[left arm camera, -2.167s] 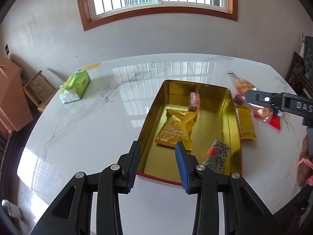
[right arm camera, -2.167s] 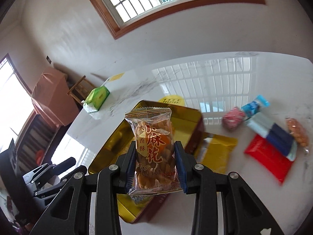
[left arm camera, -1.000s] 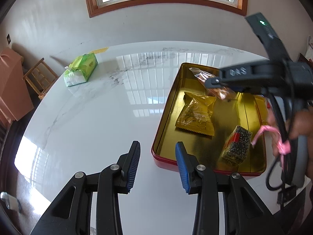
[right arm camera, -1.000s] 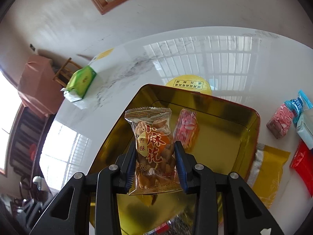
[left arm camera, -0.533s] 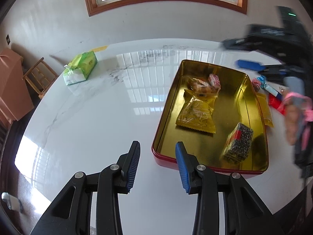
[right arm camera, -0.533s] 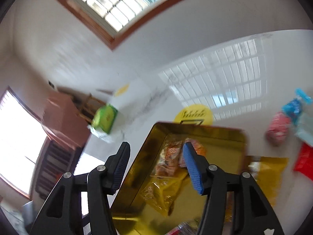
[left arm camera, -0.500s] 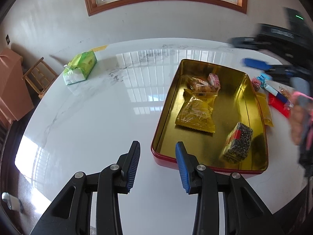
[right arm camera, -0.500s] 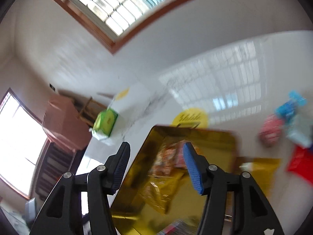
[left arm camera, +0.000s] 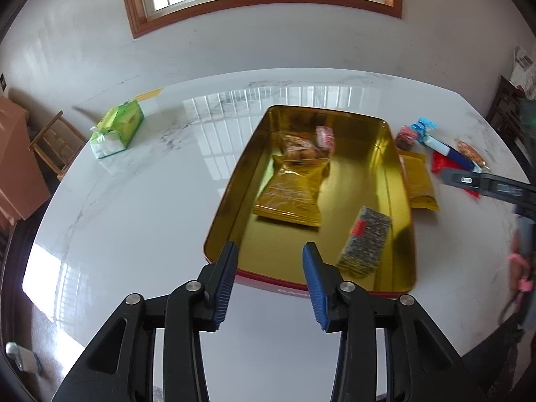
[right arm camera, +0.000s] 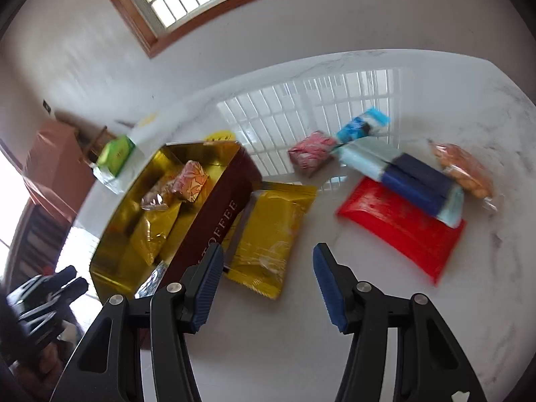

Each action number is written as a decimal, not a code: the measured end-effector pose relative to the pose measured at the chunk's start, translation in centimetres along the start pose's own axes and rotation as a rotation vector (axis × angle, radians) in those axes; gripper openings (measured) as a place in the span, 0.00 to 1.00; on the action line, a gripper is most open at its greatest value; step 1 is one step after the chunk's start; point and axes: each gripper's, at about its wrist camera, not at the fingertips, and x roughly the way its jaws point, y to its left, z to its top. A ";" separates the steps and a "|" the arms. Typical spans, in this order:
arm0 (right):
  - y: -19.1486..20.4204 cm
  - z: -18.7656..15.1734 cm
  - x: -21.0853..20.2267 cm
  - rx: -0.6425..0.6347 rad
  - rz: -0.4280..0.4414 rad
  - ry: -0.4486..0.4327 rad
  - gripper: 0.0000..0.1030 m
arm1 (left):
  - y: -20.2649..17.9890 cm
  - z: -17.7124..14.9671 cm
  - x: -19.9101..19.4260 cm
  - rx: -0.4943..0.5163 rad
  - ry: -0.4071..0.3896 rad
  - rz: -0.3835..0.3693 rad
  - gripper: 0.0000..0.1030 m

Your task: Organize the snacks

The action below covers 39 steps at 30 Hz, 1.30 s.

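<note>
Roughly halfway I'd say. The tin [left arm camera: 231, 181], mid-frame in the left view, already has four packs in it: a gold bag [left arm camera: 291, 191], a clear pack [left arm camera: 296, 147] and a pink candy [left arm camera: 325, 135] toward the top, and a speckled bar [left arm camera: 366, 241] lower right. Left on the table [right arm camera: 335, 351], right of the tin in the right view: a yellow pack [right arm camera: 271, 231] touching the tin wall, a red pack [right arm camera: 398, 231] with a blue bar [right arm camera: 412, 181] on it, a pink pack [right arm camera: 313, 154], a blue candy [right arm camera: 363, 125] and a peanut bag [right arm camera: 464, 171]. Right gripper [right arm camera: 268, 281] is spread wide and empty, near the yellow pack, probably next. Left gripper [left arm camera: 270, 276] is parted and empty too, at the tin's bottom edge
</note>
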 end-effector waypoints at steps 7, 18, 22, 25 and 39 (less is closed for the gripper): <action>0.3 1.0 3.9 0.026 -0.071 0.048 0.58 | 0.2 0.0 -0.6 0.007 -0.008 0.015 0.49; 1.8 1.5 5.6 -0.066 -0.175 0.020 0.60 | -0.1 -0.3 0.6 0.003 0.029 0.001 0.50; 3.0 0.7 5.4 -0.138 -0.176 0.004 0.39 | -0.3 -0.3 0.8 -0.001 0.036 -0.002 0.50; 1.8 -0.1 2.6 -0.156 -0.138 -0.019 0.21 | -0.5 -0.1 0.2 0.004 0.021 -0.001 0.50; -9.0 -3.9 -8.4 -0.008 -0.223 -0.127 0.14 | -4.1 0.4 -1.3 0.090 -0.012 -0.013 0.50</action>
